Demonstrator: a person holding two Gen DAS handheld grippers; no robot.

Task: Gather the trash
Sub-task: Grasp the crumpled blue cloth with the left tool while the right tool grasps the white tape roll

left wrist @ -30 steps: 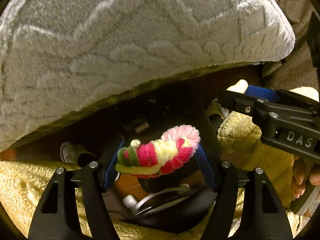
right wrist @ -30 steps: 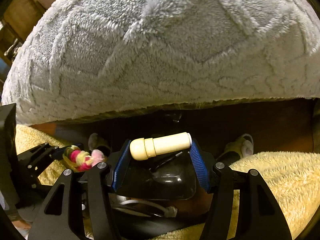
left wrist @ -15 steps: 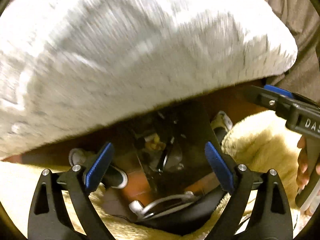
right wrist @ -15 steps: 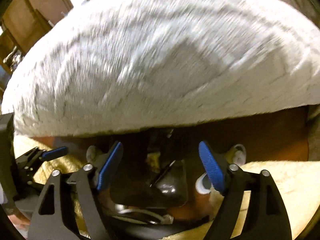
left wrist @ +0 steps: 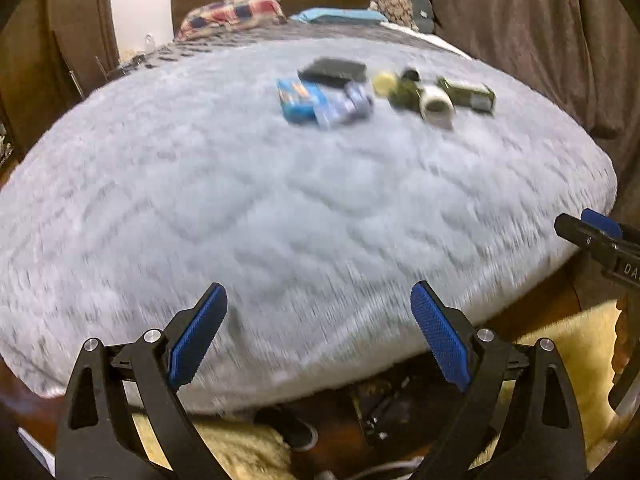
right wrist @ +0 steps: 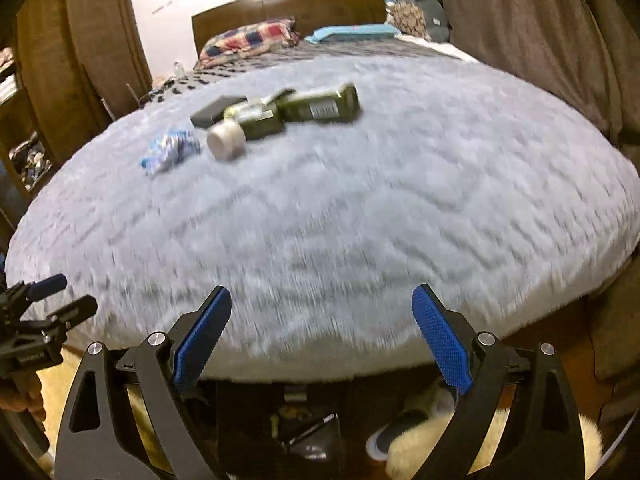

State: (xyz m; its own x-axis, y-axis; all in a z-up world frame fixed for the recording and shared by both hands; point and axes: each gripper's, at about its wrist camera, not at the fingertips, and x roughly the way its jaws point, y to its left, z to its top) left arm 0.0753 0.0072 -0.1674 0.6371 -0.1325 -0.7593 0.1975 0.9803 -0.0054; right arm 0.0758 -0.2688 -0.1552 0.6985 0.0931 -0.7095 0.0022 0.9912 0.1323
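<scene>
Both views are blurred by motion. Trash lies far out on the grey fluffy bed cover (left wrist: 280, 208): a blue box (left wrist: 298, 100), a crumpled blue-white wrapper (left wrist: 346, 108), a black flat item (left wrist: 332, 70), a white cup (left wrist: 436, 106) and dark green bottles or boxes (left wrist: 468, 94). In the right wrist view I see the wrapper (right wrist: 170, 152), the cup (right wrist: 226, 140) and a green box (right wrist: 320, 108). My left gripper (left wrist: 318, 330) is open and empty at the bed's near edge. My right gripper (right wrist: 322, 330) is open and empty too. A dark bin (right wrist: 308, 428) sits below on the floor.
Yellow fluffy rugs (left wrist: 560, 352) lie on the brown floor with slippers (right wrist: 400, 436). Pillows (right wrist: 248, 40) and a wooden headboard (right wrist: 288, 4) are at the far end. A brown curtain (left wrist: 520, 40) hangs on the right, a wardrobe (right wrist: 80, 48) on the left.
Both grippers opened and dropped the pink-green fuzzy item and the cream cylinder, then rose from below the bed edge to look over the bed top.
</scene>
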